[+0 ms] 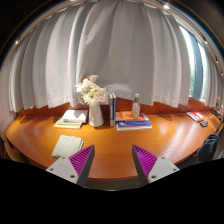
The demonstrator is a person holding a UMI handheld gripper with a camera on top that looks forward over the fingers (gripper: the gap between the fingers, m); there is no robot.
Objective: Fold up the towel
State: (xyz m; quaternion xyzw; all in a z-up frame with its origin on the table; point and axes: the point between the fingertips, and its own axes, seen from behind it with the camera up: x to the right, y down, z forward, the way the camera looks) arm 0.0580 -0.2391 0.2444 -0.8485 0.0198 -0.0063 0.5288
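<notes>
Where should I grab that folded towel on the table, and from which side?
The folded towel lies flat on the wooden table, ahead and left of the open gripper. Probably best to pinch its near corner from the gripper's side, low along the tabletop, since a thin flat piece offers only edges.

Handheld two-finger gripper (112,165): visible parts of the body.

Two fingers (72,166) are shown, each formed as a pale grey-white wedge that tapers to a blunt tip. On the inner face of each, a magenta-purple pad (146,158) is carried (roughly triangular, marked all over with a fine ribbed or dotted texture). The outer faces are seen as plain and unmarked. No screws, cables, sleeve or skin can be made out.
</notes>
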